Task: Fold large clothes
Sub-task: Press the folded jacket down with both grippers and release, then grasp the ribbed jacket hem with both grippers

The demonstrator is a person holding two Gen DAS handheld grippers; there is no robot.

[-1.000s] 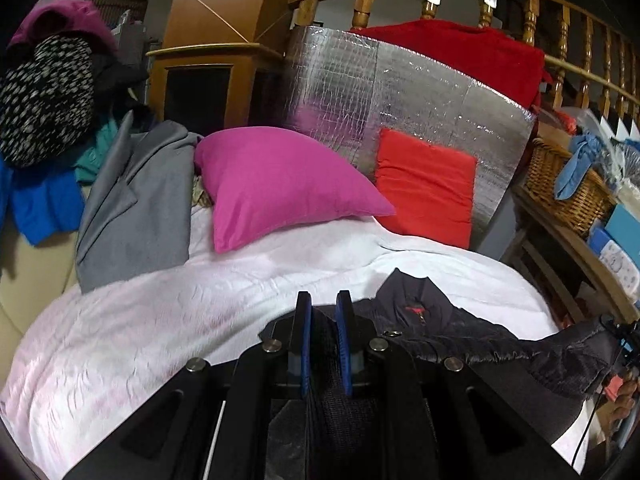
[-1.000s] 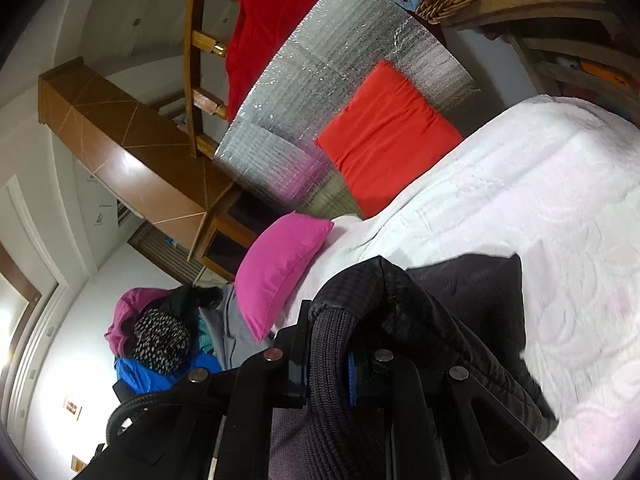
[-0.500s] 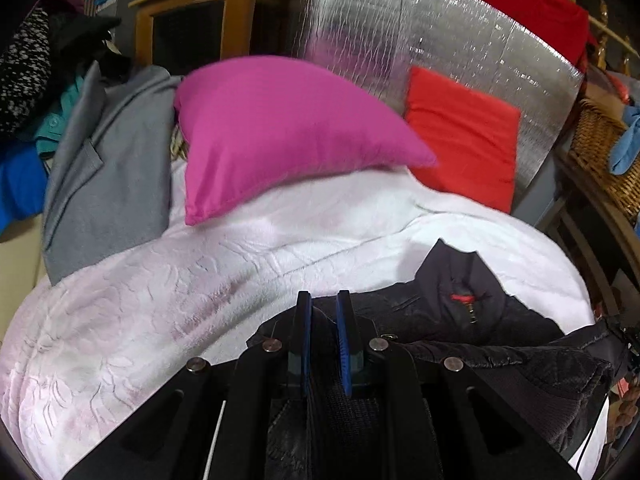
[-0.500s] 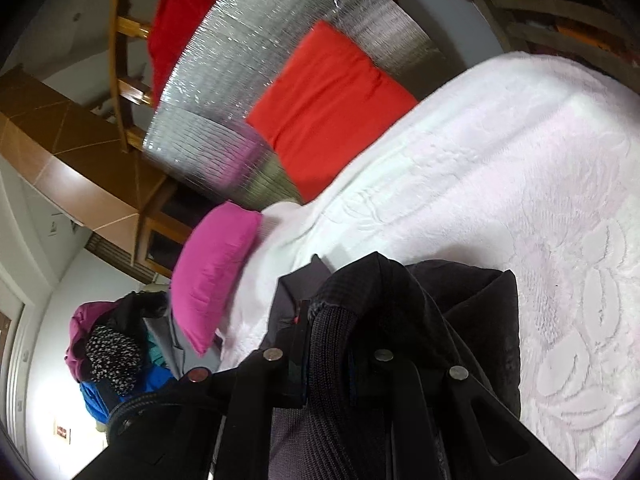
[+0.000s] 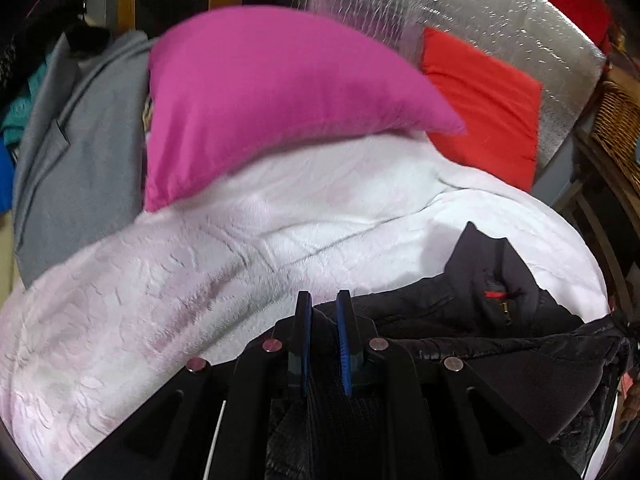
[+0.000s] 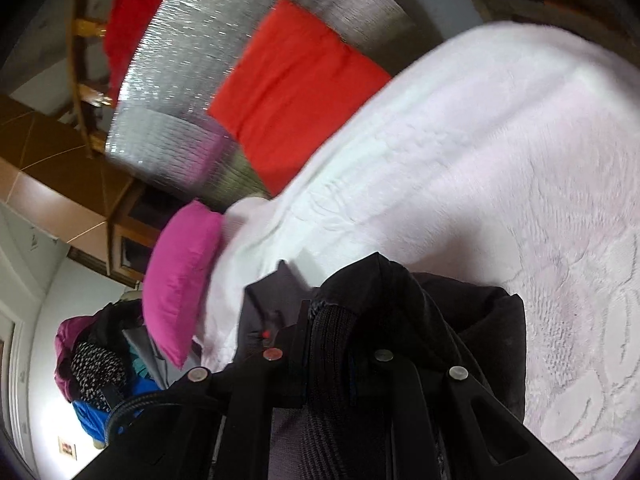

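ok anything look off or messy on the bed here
Nothing looks damaged or spilled. The black jacket lies rumpled and unfolded on the white bedspread, both grippers pinching its fabric. The pink pillow sits askew, one corner over the red cushion. A grey coat slumps beside it.

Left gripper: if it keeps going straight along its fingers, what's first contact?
Probably the white bedspread just past the left gripper, which is shut on the black jacket. The pink pillow lies farther; depth is uncertain.

Pink pillow [image 5: 280, 96] on white bedspread [image 5: 160, 300] | red cushion [image 5: 484, 100] against silver foil panel [image 5: 460, 12] | grey coat [image 5: 80, 140] left
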